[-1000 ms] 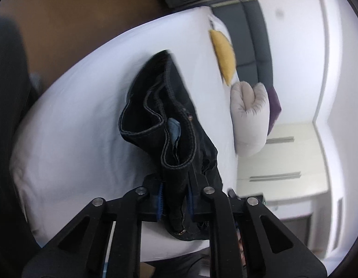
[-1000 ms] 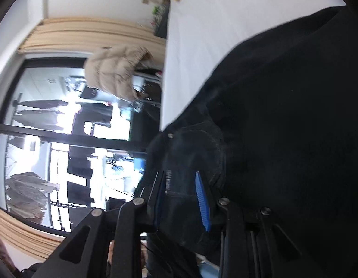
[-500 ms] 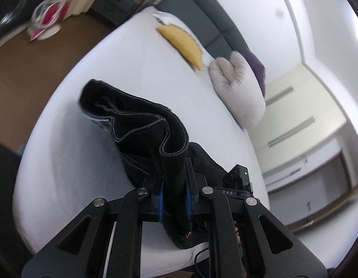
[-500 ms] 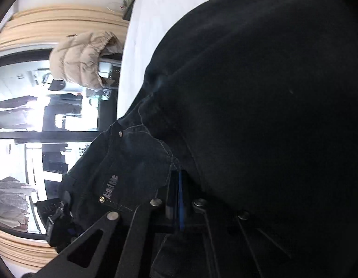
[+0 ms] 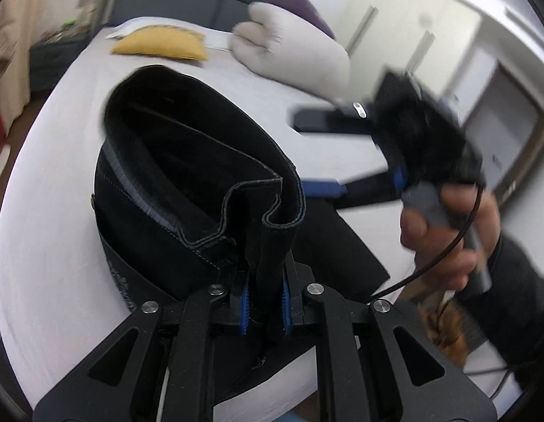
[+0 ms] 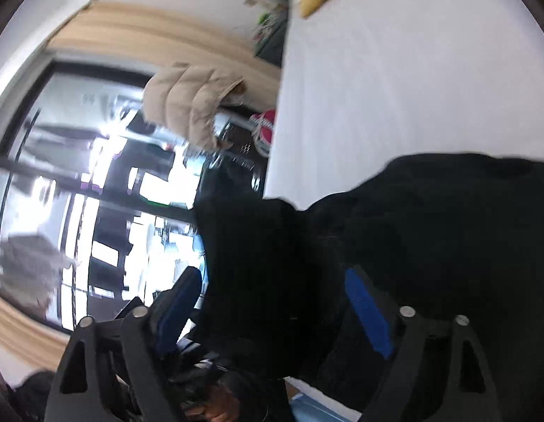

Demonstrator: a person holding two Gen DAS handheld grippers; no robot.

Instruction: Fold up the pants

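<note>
Two grippers over black jeans [image 5: 187,190] on the white bed [image 5: 50,232].
Left gripper [image 5: 265,311] is clenched on a hemmed fold, lifting it; right gripper [image 6: 272,302] has jaws opening, denim loose between them.

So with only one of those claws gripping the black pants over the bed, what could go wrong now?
The left gripper pinches only a narrow fold of the black pants, so the rest may sag and slip out of line on the white bed. The right gripper is opening with cloth between its pads, so a pad could snag the fabric and drag the fold crooked.
</note>
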